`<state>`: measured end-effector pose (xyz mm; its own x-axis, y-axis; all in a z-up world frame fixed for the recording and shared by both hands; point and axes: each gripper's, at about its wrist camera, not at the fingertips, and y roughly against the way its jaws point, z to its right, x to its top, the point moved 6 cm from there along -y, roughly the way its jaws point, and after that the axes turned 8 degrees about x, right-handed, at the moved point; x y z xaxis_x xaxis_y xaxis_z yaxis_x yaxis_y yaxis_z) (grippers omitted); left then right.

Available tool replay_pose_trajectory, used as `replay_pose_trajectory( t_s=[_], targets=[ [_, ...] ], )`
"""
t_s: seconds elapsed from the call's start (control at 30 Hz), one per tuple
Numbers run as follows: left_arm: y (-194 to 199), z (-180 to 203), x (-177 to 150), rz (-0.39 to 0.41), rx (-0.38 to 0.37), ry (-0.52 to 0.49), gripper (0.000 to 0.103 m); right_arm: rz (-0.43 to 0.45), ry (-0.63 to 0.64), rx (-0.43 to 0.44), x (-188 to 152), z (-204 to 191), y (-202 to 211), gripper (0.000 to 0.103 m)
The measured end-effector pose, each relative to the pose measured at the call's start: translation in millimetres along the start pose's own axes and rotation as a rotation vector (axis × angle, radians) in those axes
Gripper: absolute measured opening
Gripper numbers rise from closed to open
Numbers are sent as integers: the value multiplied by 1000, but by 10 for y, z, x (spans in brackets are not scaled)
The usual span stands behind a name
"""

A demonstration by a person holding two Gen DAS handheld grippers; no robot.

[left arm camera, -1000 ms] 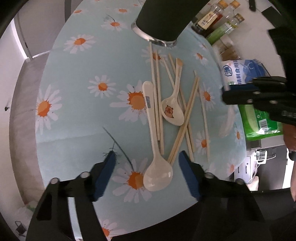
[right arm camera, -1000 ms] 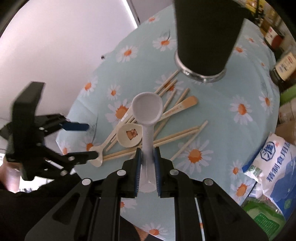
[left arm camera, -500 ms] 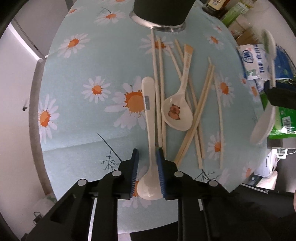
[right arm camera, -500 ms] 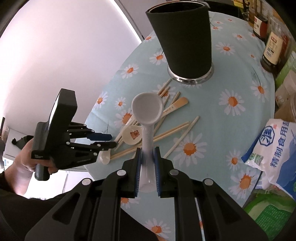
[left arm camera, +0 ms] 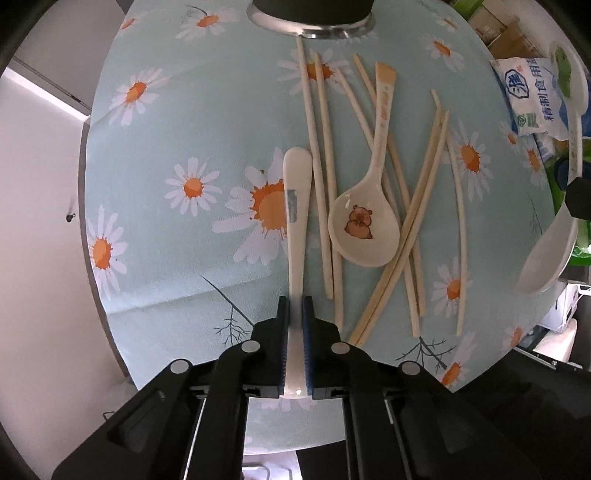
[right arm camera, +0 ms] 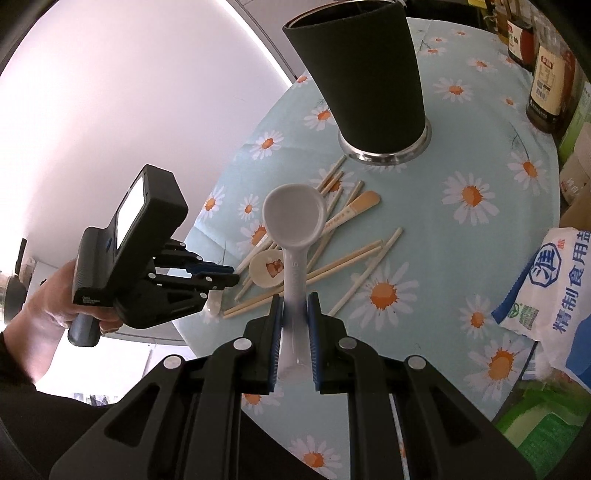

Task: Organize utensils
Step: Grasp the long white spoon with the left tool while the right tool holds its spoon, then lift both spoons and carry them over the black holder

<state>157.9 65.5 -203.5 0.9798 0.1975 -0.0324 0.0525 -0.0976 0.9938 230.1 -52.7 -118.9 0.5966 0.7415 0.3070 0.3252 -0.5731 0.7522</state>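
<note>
My left gripper [left arm camera: 294, 306] is shut on a cream spoon [left arm camera: 296, 206] near its bowl end, the handle pointing toward the black holder cup [left arm camera: 310, 11]. A spoon with a bear print [left arm camera: 364, 232] and several wooden chopsticks [left arm camera: 321, 177] lie beside it on the daisy tablecloth [left arm camera: 177, 122]. My right gripper [right arm camera: 294, 306] is shut on the handle of a white spoon [right arm camera: 294, 218], held in the air above the table with its bowl forward. The black cup [right arm camera: 364, 70] stands upright behind it. The left gripper also shows in the right wrist view [right arm camera: 221, 275].
A salt bag [right arm camera: 546, 291] and green packets [right arm camera: 546, 421] lie at the table's right edge. Sauce bottles [right arm camera: 550, 74] stand at the far right. The table's round edge runs close on the left, with a white wall beyond.
My left gripper moved in and shut on the cream spoon on the table. My right gripper rose and drew back with its white spoon.
</note>
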Motion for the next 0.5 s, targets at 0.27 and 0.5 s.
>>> replay_pose_trajectory(
  t_s=[0.27,0.5],
  targets=[
    [18,-79,-6,28,-44,36,6,18,-21,-12,0,48,46,15],
    [84,-191,-18,93,-86,74,6,24,-44,-41,12,64,35,15]
  ],
)
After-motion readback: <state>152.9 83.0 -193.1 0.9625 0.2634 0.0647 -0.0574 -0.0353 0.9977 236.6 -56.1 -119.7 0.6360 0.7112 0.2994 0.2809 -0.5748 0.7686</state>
